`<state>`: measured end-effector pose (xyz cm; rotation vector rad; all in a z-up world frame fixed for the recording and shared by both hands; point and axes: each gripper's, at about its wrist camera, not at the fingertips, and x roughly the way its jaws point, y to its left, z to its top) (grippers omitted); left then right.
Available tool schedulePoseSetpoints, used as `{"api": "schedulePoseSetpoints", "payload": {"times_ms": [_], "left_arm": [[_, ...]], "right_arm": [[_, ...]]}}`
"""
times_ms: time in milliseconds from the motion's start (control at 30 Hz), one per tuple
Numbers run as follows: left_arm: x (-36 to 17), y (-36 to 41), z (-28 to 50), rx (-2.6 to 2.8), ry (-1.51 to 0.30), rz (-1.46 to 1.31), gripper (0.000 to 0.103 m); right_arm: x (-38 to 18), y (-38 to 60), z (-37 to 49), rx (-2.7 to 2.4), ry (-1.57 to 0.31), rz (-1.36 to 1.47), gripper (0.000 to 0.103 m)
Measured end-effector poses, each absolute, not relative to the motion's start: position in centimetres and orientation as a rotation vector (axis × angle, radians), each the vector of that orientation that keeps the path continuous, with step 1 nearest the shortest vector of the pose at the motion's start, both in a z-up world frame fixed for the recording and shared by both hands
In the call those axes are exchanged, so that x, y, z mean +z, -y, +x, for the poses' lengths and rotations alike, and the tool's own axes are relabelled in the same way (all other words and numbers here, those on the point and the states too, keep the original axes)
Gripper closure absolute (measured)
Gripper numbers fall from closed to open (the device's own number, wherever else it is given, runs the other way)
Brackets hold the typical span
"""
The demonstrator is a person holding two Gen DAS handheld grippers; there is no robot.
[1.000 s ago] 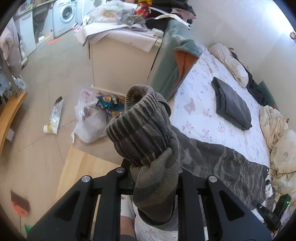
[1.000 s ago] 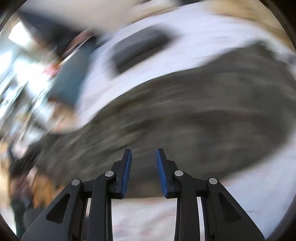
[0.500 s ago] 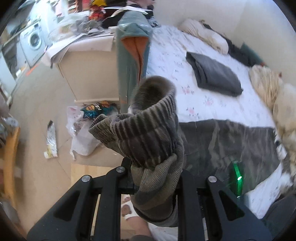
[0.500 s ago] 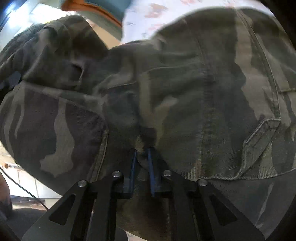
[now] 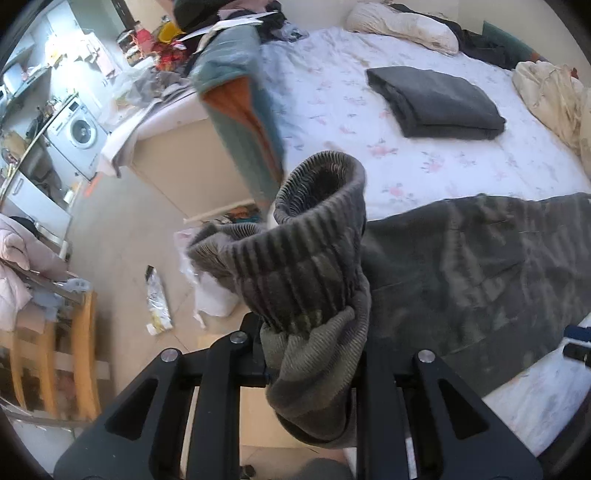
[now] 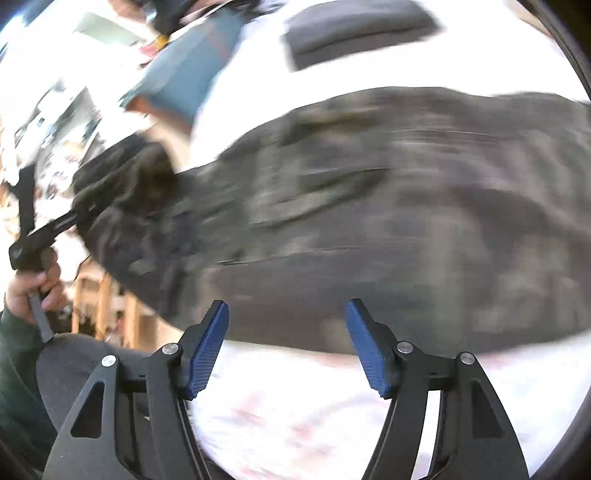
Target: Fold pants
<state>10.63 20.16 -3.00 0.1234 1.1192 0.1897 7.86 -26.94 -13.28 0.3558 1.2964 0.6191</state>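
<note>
The camouflage pants (image 5: 472,266) lie spread across the flowered bed sheet (image 5: 369,122). My left gripper (image 5: 314,332) is shut on their ribbed cuff end (image 5: 314,236), which stands bunched above the jaws and hides the fingertips. This end hangs off the bed's edge over the floor. In the blurred right wrist view, the pants (image 6: 369,206) fill the middle. My right gripper (image 6: 287,306) hovers over their near edge, its jaws opening wide with nothing between the blue pads (image 6: 207,350). A hand holds the left gripper (image 6: 33,236) at the far left.
A folded dark grey garment (image 5: 436,103) lies further up the bed, with a pillow (image 5: 402,22) and cream bedding (image 5: 550,96) beyond. A teal and orange blanket (image 5: 236,110) drapes over a cabinet. A plastic bag (image 5: 214,295), a wrapper (image 5: 159,299) and a wooden chair (image 5: 81,350) are on the floor.
The right gripper let go of the pants fabric it pinched half a second ago, pulled back and opened wide. The left gripper swung with the cuff, bringing more of the bed into view.
</note>
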Motion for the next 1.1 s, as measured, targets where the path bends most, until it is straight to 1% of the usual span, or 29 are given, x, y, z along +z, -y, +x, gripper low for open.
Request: {"api": "schedulePoseSetpoints", "payload": {"times_ms": [67,133,300,400,500,533,567,633,667,733,800,867,900,933,967,1033,1100], "left_arm": [[-2.5,-17.6,10.9,0.208,-1.097,0.17,0.086],[-2.3,-14.7,11.3,0.211,-1.088,0.214,0.086],[-3.5,-6.8,11.5,0.156,-1.089,0.295,0.086],[-7.7,-1.0,10.7,0.119,-1.1,0.402,0.082],[-14.8,3.2,9.6,0.074,-1.202,0.465,0.077],[-16.4,4.0,9.3,0.05,-1.247,0.464,0.068],[-17.6,4.5,9.0,0.023,-1.286,0.461,0.053],[-18.0,5.3,7.8,-0.041,-1.297,0.452,0.04],[-17.5,5.5,7.4,-0.077,-1.296,0.437,0.031],[-15.5,5.3,6.7,-0.19,-1.331,0.336,0.019],[-12.7,4.1,6.1,-0.257,-1.329,0.225,0.019],[-9.6,1.2,5.8,-0.254,-1.261,0.125,0.018],[-8.5,-1.2,5.8,-0.179,-1.207,0.107,0.017],[-8.4,-2.9,6.1,-0.085,-1.183,0.108,0.013],[-9.0,-4.9,6.5,0.029,-1.179,0.11,0.012],[-11.7,-9.5,7.4,0.306,-1.244,0.061,0.013],[-14.4,-12.5,7.4,0.342,-1.319,-0.12,0.013]], "right_arm": [[-13.0,32.0,8.4,0.539,-1.258,0.388,0.034],[-12.9,34.2,9.3,0.491,-1.218,0.442,0.034],[-13.3,40.6,11.1,0.365,-1.147,0.696,0.034],[-12.4,41.3,12.2,0.355,-1.096,0.737,0.034],[-12.7,41.6,12.8,0.373,-1.092,0.764,0.034],[-12.7,41.7,12.7,0.37,-1.094,0.765,0.034],[-12.8,41.8,12.6,0.366,-1.1,0.765,0.034],[-13.0,42.1,12.3,0.374,-1.119,0.768,0.034],[-13.2,41.7,12.2,0.383,-1.131,0.77,0.034],[-13.4,41.1,12.0,0.396,-1.142,0.76,0.034],[-13.4,40.1,12.0,0.419,-1.159,0.718,0.034],[-13.3,38.1,12.1,0.467,-1.187,0.652,0.034],[-13.2,37.2,12.1,0.497,-1.2,0.627,0.034],[-12.9,35.9,12.2,0.54,-1.206,0.605,0.034],[-12.5,34.3,12.6,0.59,-1.209,0.578,0.034],[-11.4,30.6,13.7,0.641,-1.201,0.509,0.034],[-10.7,27.1,14.9,0.686,-1.186,0.445,0.034]]}}
